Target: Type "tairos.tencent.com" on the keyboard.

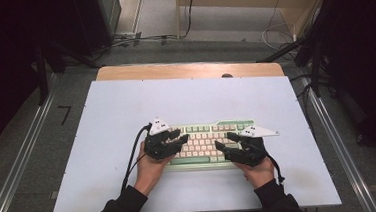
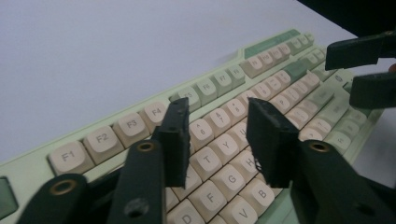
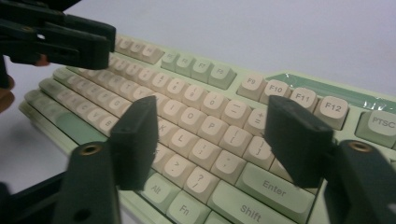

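A pale green keyboard (image 1: 205, 135) with cream keys lies on the white tabletop (image 1: 126, 105), near its front middle. My left gripper (image 1: 182, 135) hovers over the keyboard's left half, jaws pointing right. In the left gripper view it (image 2: 217, 112) stands open above the T and Y keys of the keyboard (image 2: 102, 137), holding nothing. My right gripper (image 1: 222, 140) hangs over the right half, jaws pointing left. In the right gripper view it (image 3: 210, 109) is open above the letter keys of the keyboard (image 3: 275, 186). Each gripper view also shows the other gripper: the right gripper (image 2: 369, 70) and the left gripper (image 3: 65, 39).
A wooden strip (image 1: 188, 70) runs along the table's far edge. Metal rails (image 1: 17, 168) flank the table on the floor, and cables (image 1: 131, 40) lie beyond it. Dark equipment stands at both sides. White surface stretches around the keyboard.
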Motion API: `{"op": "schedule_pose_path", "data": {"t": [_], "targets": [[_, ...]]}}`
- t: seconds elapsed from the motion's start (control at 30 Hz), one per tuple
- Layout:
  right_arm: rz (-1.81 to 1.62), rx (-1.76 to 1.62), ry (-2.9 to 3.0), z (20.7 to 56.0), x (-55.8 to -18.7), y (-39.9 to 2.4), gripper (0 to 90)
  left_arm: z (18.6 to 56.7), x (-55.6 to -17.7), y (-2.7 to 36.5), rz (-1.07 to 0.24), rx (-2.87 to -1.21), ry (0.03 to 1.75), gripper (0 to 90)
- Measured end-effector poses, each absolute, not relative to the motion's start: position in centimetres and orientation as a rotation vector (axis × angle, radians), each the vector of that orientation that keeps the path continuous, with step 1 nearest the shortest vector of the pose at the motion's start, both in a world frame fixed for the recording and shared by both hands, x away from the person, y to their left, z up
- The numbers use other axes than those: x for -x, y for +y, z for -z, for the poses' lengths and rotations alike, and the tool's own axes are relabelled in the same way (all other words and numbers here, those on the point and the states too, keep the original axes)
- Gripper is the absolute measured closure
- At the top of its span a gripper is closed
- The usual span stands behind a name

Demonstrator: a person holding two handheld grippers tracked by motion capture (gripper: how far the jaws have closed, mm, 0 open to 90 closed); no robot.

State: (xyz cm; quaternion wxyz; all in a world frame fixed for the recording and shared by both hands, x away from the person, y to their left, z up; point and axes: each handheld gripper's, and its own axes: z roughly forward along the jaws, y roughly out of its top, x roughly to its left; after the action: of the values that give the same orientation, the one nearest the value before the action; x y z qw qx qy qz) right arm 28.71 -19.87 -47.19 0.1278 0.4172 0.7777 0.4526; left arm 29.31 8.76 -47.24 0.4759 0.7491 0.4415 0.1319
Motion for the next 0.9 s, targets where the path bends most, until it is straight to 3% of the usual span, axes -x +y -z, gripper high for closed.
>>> {"op": "schedule_pose_path", "data": {"t": [0.1, 0.2, 0.57, 0.67, 0.8, 0.9], "targets": [[-1.288, -1.216, 2.265, 47.3, -28.8, -19.7, 24.6, 47.2, -29.4, 9.0, -0.331, -1.823, 1.097, 45.9], [-1.269, -1.210, 2.269, 47.4, -28.8, -19.5, 22.0, 47.3, -29.4, 9.2, -0.345, -1.817, 1.110, 40.9], [-1.267, -1.219, 2.265, 47.4, -28.8, -19.5, 21.9, 47.0, -29.1, 9.7, -0.353, -1.800, 1.115, 41.7], [-1.263, -1.221, 2.266, 47.5, -28.7, -19.5, 22.0, 47.0, -28.9, 10.1, -0.359, -1.802, 1.105, 51.9], [-1.265, -1.224, 2.263, 47.5, -28.7, -19.5, 22.0, 47.1, -28.6, 10.7, -0.345, -1.834, 1.088, 89.4], [-1.266, -1.224, 2.261, 47.4, -28.7, -19.6, 22.0, 47.4, -28.6, 11.0, -0.336, -1.866, 1.099, 90.0]]}}
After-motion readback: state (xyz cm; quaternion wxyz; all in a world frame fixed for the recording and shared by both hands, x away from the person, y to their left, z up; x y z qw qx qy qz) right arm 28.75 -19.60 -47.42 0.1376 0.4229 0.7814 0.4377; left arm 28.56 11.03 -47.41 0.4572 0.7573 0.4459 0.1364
